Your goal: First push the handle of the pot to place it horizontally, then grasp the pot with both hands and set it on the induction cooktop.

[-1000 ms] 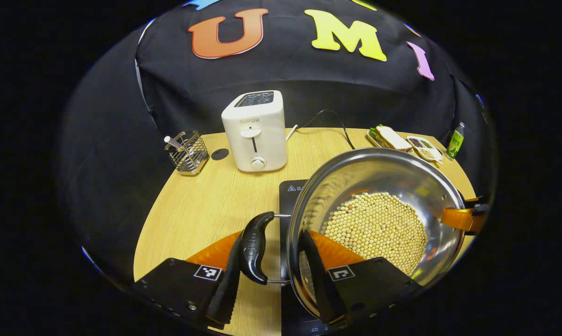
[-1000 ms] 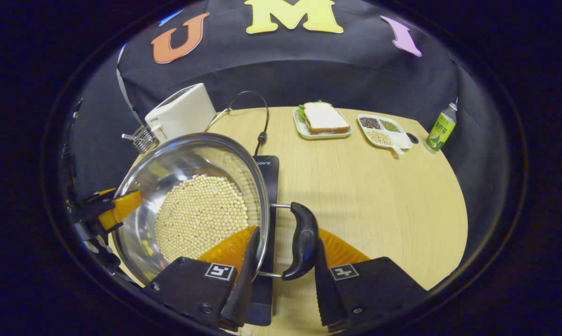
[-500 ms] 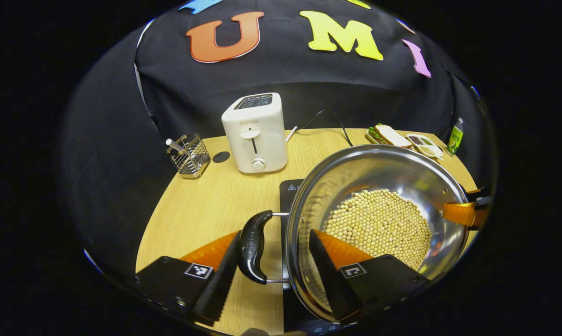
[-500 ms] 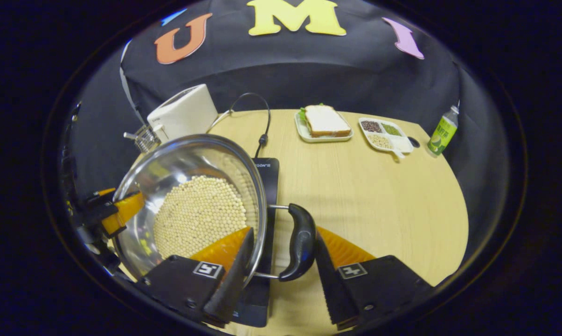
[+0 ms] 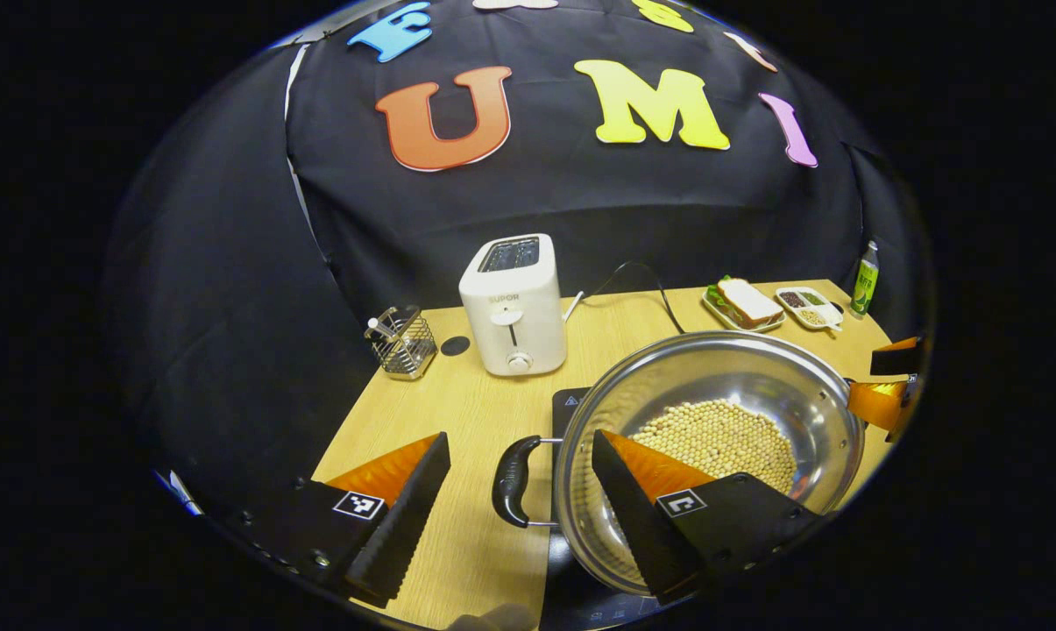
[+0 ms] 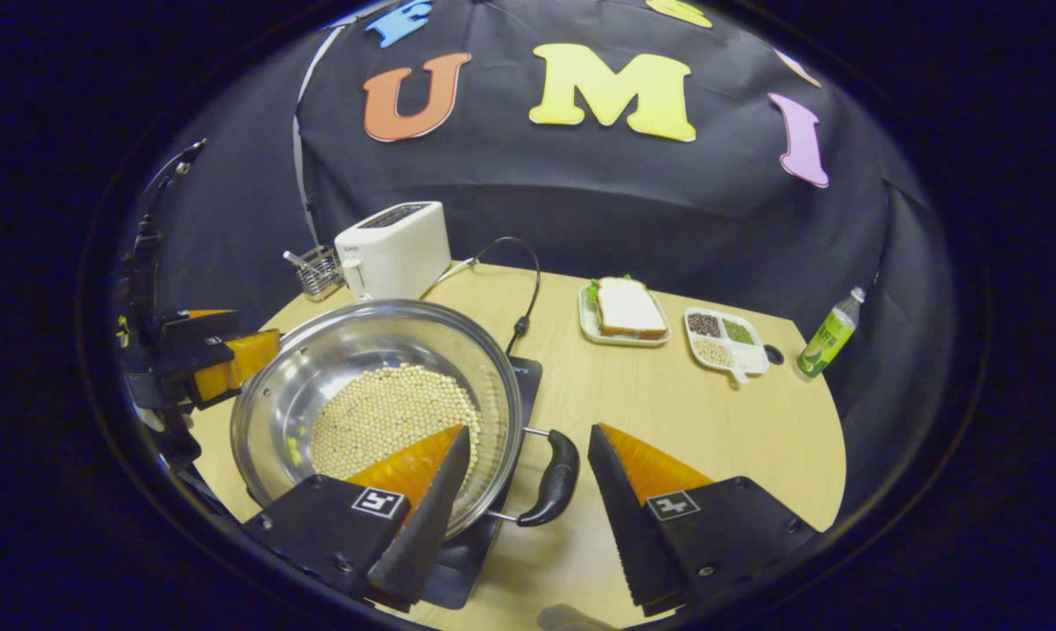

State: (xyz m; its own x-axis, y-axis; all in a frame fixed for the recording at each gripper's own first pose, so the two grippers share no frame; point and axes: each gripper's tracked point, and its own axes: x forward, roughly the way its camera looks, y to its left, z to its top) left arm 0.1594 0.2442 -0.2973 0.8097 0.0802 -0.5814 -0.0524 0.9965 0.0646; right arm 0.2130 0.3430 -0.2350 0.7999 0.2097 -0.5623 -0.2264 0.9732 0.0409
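Both grippers, left gripper (image 5: 517,508) and right gripper (image 6: 528,504), have drawn back and up from the pot (image 6: 376,412) handles since the earlier frames, jaws spread wide and holding nothing. Pot, filled with pale beans, sits on the induction cooktop (image 6: 520,375), each side handle (image 6: 556,478) lying level. Placement step looks complete; next move calls only for clear withdrawal.

**Booth Background and Furniture**

A black cloth wall (image 5: 580,202) encloses the booth behind and to both sides. A light wood-grain table (image 6: 712,421) with a rounded edge stands in front of it. Lighting is even; the cloth hangs in soft folds.
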